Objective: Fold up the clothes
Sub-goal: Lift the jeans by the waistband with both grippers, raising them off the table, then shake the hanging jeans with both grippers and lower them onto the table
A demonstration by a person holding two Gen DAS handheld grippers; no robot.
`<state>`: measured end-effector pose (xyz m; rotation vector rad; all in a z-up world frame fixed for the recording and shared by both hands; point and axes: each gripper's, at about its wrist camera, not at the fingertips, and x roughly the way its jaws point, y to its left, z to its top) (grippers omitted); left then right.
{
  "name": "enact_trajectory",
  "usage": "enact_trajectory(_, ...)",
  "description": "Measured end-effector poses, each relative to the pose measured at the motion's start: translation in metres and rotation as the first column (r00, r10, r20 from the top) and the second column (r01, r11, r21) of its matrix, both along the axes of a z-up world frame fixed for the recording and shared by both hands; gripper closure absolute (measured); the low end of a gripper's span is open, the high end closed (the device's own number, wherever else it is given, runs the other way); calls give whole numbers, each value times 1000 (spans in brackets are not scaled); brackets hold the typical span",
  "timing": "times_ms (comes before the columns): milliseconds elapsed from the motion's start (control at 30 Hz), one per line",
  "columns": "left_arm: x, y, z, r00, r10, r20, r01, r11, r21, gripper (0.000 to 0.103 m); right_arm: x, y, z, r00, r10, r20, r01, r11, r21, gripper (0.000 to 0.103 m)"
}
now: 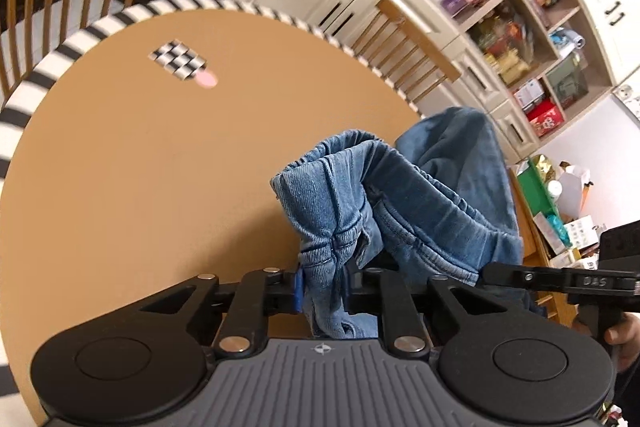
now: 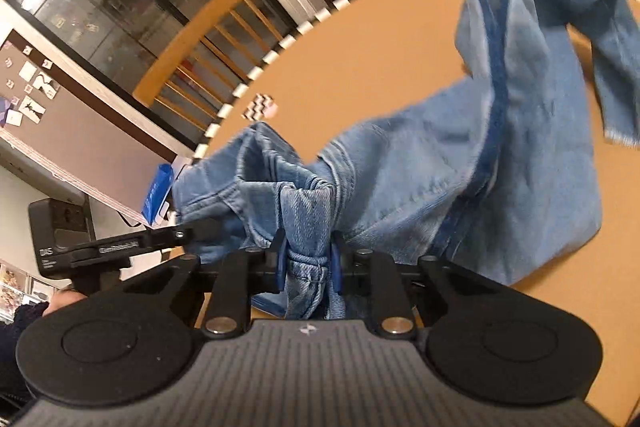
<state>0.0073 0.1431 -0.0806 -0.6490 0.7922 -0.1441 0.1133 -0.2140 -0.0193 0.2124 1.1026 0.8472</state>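
denim jeans (image 1: pixel 404 195) pinched btwn both grippers' jaws

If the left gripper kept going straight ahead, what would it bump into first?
The left gripper is already shut on the jeans, so denim bunched ahead comes first. Beyond that, probably the bare tan table, though depth is hard to judge.

Hidden, cropped and blurred parts

The jeans (image 2: pixel 400 179) were motion-blurred in the right wrist view, their far leg cut by the right edge; bunched denim hid the left hand-held gripper (image 1: pixel 322 287) pads, and the checkered marker (image 2: pixel 259 105) on the tabletop (image 1: pixel 140 167) was too small to read.
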Motion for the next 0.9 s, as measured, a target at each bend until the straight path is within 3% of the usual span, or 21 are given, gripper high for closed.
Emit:
enact_trajectory(133, 4, 0, 15, 998, 14, 57, -11, 999, -40, 89, -5, -4, 29, 999, -6, 49, 7, 1000, -18, 82)
enact_trajectory(233, 8, 3, 41, 994, -5, 108, 10, 999, -43, 89, -10, -10, 67, 987, -14, 162, 17, 1000, -15, 83)
enact_trajectory(400, 16, 11, 116, 965, -76, 251, 67, 997, 45, 89, -16, -24, 141, 940, -60, 336, 60, 998, 8, 83)
enact_trajectory(567, 16, 19, 210, 900, -129, 416, 99, 991, 95, 89, -33, -37, 222, 856, -132, 499, 113, 991, 69, 83)
enact_trajectory(733, -3, 16, 308, 802, -206, 561, 130, 976, 172, 89, -79, -42, 308, 736, -213, 643, 168, 977, 131, 83)
enact_trajectory(833, -14, 9, 369, 747, -243, 619, 136, 967, 216, 89, -101, -48, 358, 676, -276, 683, 225, 960, 166, 83)
enact_trajectory(900, -18, 4, 405, 726, -259, 638, 134, 962, 239, 90, -112, -48, 391, 650, -322, 688, 268, 945, 189, 83)
